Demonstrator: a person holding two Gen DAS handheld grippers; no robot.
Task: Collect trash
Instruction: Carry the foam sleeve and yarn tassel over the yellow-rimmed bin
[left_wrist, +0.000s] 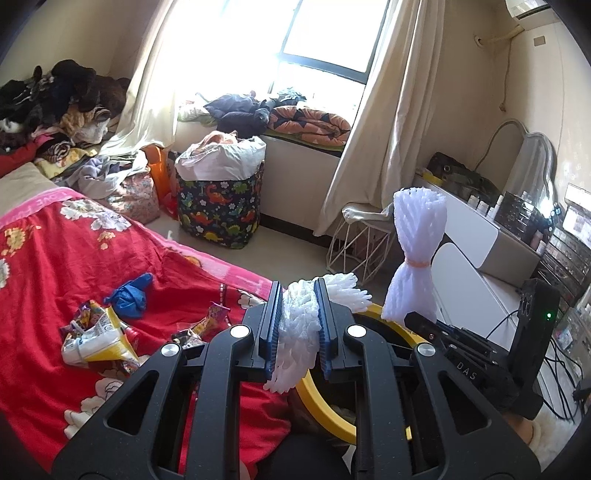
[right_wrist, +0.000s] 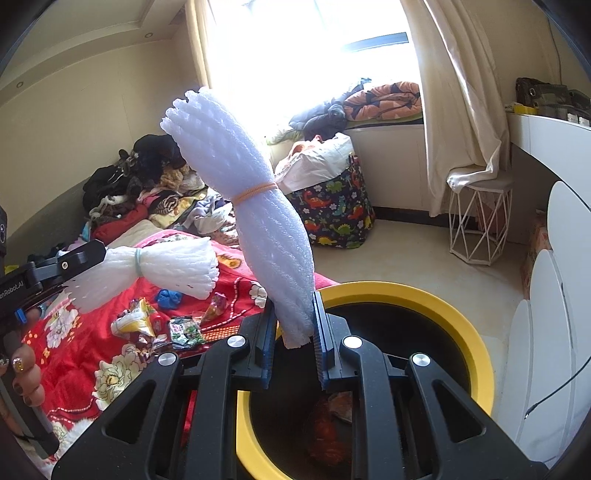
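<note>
My left gripper (left_wrist: 297, 328) is shut on a white foam-net bundle (left_wrist: 301, 321), which lies flat between the blue pads; the right wrist view shows this bundle (right_wrist: 170, 264) tied with a pale green band. My right gripper (right_wrist: 295, 334) is shut on a second foam-net bundle (right_wrist: 255, 214), tied with an orange band and standing upright, seen as well in the left wrist view (left_wrist: 415, 254). Both hang at the yellow-rimmed trash bin (right_wrist: 476, 354), whose dark inside holds some waste. Snack wrappers (left_wrist: 98, 338) and a crumpled blue bag (left_wrist: 129, 297) lie on the red floral bedspread (left_wrist: 55, 258).
A dinosaur-print laundry basket (left_wrist: 219, 199) stands by the window seat. A white wire stool (right_wrist: 480, 221) sits under the curtain. A white dresser (left_wrist: 491, 236) with cosmetics runs along the right wall. Clothes are piled on the far side of the bed (left_wrist: 55, 110).
</note>
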